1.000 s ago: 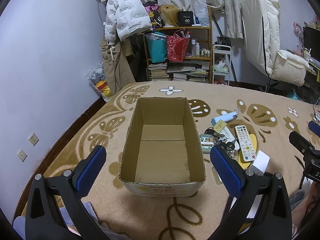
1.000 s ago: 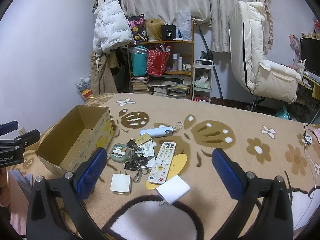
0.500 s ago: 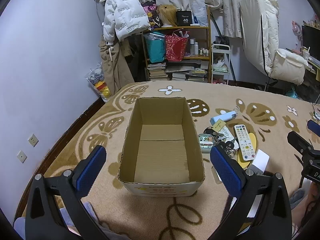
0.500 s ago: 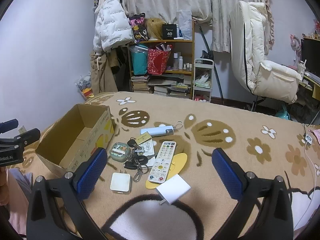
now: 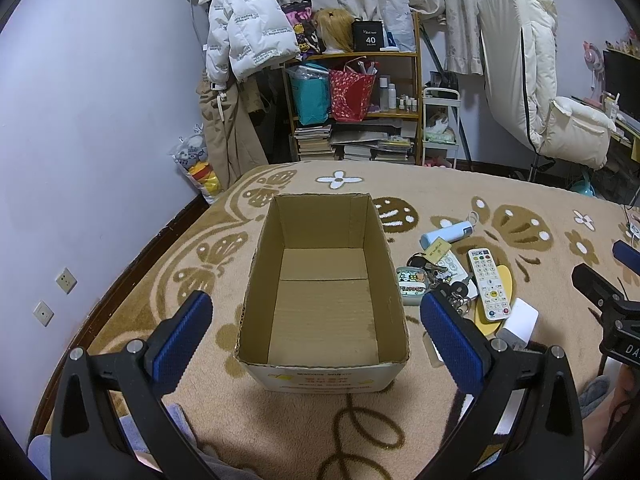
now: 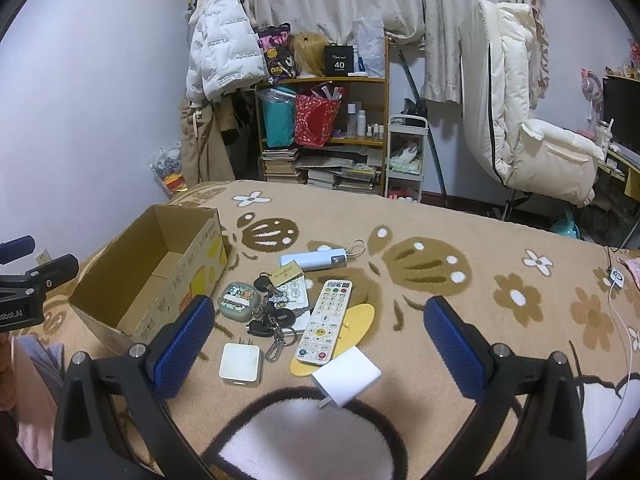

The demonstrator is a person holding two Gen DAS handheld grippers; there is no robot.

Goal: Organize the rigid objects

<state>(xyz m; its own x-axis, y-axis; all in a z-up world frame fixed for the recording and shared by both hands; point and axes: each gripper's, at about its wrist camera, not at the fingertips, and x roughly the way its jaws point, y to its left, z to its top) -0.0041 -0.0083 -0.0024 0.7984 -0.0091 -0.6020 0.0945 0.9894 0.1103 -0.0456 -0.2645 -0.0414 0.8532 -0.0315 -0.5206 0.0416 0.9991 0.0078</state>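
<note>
Right gripper (image 6: pixel 318 342): blue-padded fingers spread wide, holding nothing, above the patterned tan blanket (image 6: pixel 460 280).
Open brown cardboard box (image 6: pixel 152 272): left of the clutter, nothing visible inside.
White remote control with coloured buttons (image 6: pixel 325 319): lying partly on a flat yellow oval piece (image 6: pixel 356 322).
Bunch of keys (image 6: pixel 272 316): between the remote and a round grey-green case (image 6: pixel 239 300).
Two white square plug adapters (image 6: pixel 241 363): nearest the camera.
Pale blue cylindrical device with a cord loop (image 6: pixel 314 259): farthest from the camera.

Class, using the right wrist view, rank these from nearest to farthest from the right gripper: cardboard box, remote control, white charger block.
1. White charger block, just ahead, between the fingers.
2. Remote control, centre, further ahead.
3. Cardboard box, far left.
</note>
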